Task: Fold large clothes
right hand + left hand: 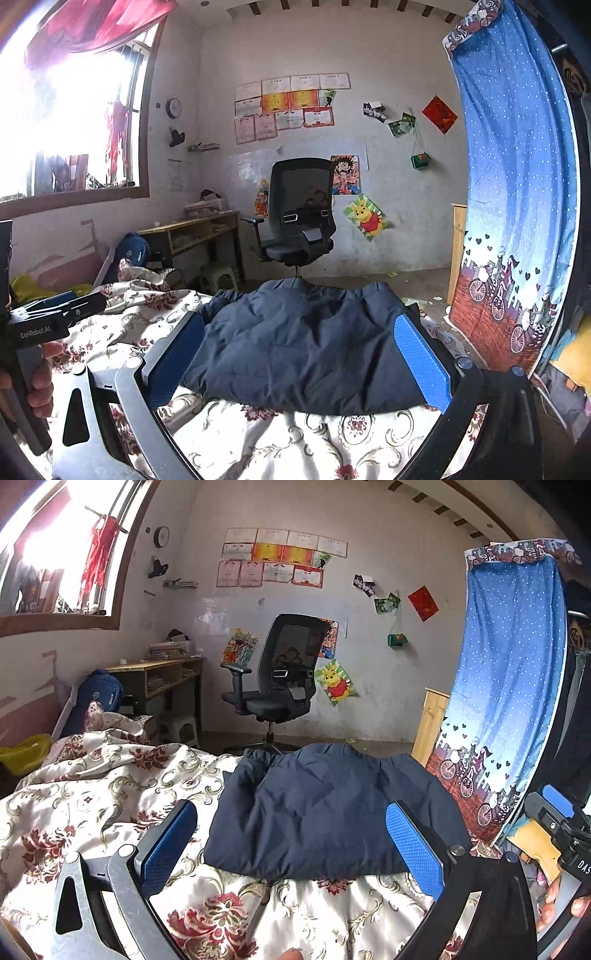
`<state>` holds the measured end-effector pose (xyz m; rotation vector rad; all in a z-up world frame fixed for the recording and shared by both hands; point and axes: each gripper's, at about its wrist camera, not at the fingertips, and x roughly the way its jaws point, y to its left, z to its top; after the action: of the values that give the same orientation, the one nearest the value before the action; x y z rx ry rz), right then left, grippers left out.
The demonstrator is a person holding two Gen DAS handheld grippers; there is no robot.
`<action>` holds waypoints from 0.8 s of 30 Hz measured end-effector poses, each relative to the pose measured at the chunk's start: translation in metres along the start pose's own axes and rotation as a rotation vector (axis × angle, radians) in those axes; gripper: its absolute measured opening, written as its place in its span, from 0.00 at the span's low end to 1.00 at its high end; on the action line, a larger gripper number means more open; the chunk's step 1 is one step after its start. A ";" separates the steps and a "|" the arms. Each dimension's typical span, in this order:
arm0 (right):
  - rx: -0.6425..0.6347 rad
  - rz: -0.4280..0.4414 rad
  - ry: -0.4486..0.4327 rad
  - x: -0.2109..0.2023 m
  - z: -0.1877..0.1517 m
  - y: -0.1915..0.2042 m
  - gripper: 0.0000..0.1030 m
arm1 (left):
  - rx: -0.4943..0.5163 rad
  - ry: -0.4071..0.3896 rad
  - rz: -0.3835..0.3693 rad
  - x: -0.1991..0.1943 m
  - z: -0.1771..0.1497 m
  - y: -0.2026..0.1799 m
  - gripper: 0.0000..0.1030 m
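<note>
A dark navy padded garment (pixel 325 812) lies folded into a rough rectangle on the flowered bedspread (pixel 92 801). It also shows in the right wrist view (pixel 306 343). My left gripper (pixel 291 853) is open and empty, held just above the garment's near edge. My right gripper (pixel 299 362) is open and empty, also over the near edge, its blue pads (pixel 421 362) wide apart. The right gripper's body shows at the right edge of the left wrist view (pixel 561 823), and the left gripper's body at the left edge of the right wrist view (pixel 48 317).
A black office chair (pixel 280 672) stands beyond the bed's foot. A wooden desk (pixel 162 675) and a blue backpack (pixel 99 698) are at the left. A blue dotted curtain (pixel 513 686) hangs close on the right. A crumpled quilt (pixel 110 734) lies at the bed's left.
</note>
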<state>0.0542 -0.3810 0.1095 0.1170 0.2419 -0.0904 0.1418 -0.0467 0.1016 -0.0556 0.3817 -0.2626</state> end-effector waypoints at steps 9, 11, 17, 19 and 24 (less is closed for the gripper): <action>-0.004 -0.005 0.006 -0.015 -0.013 0.007 0.99 | 0.014 0.016 0.013 -0.012 -0.017 0.010 1.00; -0.008 -0.003 0.004 -0.017 -0.013 0.010 0.99 | 0.017 0.018 0.014 -0.015 -0.021 0.012 1.00; -0.016 0.000 0.002 -0.022 -0.019 0.017 0.99 | 0.029 0.019 0.032 -0.020 -0.032 0.016 1.00; -0.018 -0.003 0.006 -0.023 -0.025 0.018 0.99 | 0.034 0.018 0.039 -0.022 -0.037 0.018 1.00; -0.009 -0.010 0.054 -0.016 -0.043 0.018 0.99 | 0.039 0.028 0.059 -0.022 -0.050 0.026 1.00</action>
<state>0.0300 -0.3565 0.0739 0.1092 0.2973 -0.0964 0.1093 -0.0164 0.0608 -0.0023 0.4049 -0.2128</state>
